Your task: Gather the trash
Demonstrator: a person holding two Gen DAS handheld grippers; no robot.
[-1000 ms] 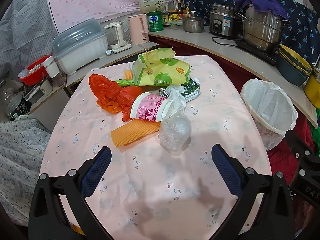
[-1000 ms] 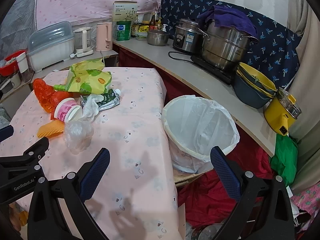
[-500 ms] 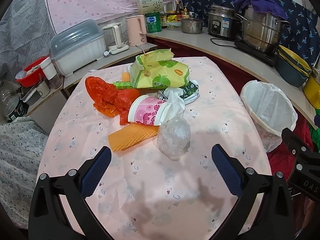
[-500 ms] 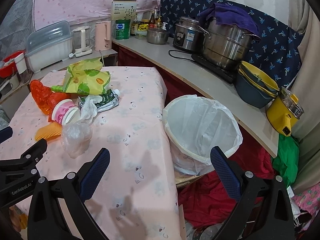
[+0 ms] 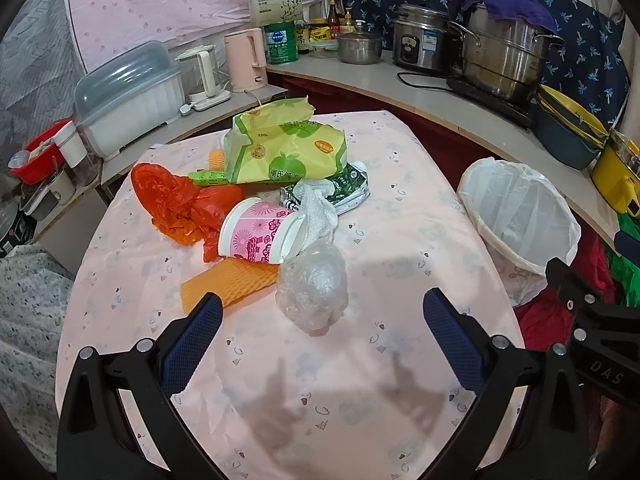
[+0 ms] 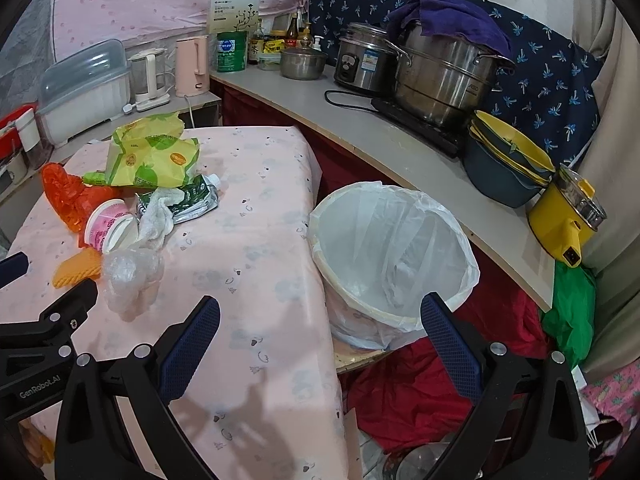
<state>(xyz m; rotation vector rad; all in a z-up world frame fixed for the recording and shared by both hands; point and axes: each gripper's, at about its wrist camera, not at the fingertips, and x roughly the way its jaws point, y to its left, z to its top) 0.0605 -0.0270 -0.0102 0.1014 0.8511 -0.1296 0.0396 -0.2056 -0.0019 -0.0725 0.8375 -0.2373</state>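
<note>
A trash pile lies on the pink table [image 5: 320, 380]: a clear crumpled plastic bag [image 5: 312, 290], an orange foam net [image 5: 228, 286], a pink paper cup [image 5: 256, 236] on its side, a white tissue [image 5: 318, 210], a red plastic bag [image 5: 180, 204], a yellow-green snack bag [image 5: 284, 150]. A white-lined bin [image 6: 390, 256] stands beside the table's right edge. My left gripper [image 5: 320, 340] is open and empty, just short of the clear bag [image 6: 130, 274]. My right gripper [image 6: 320, 344] is open and empty, in front of the bin [image 5: 518, 216].
A counter [image 6: 400, 152] along the right and back holds steel pots [image 6: 444, 76], stacked bowls [image 6: 508, 160], a yellow cooker [image 6: 570, 216], kettles and jars. A dish box [image 5: 128, 96] sits at the back left. Red cloth [image 6: 408, 384] lies on the floor under the bin.
My left gripper has moved forward toward the trash pile, so the clear bag sits closer between its fingers. The right gripper has barely shifted. Both stay open.
</note>
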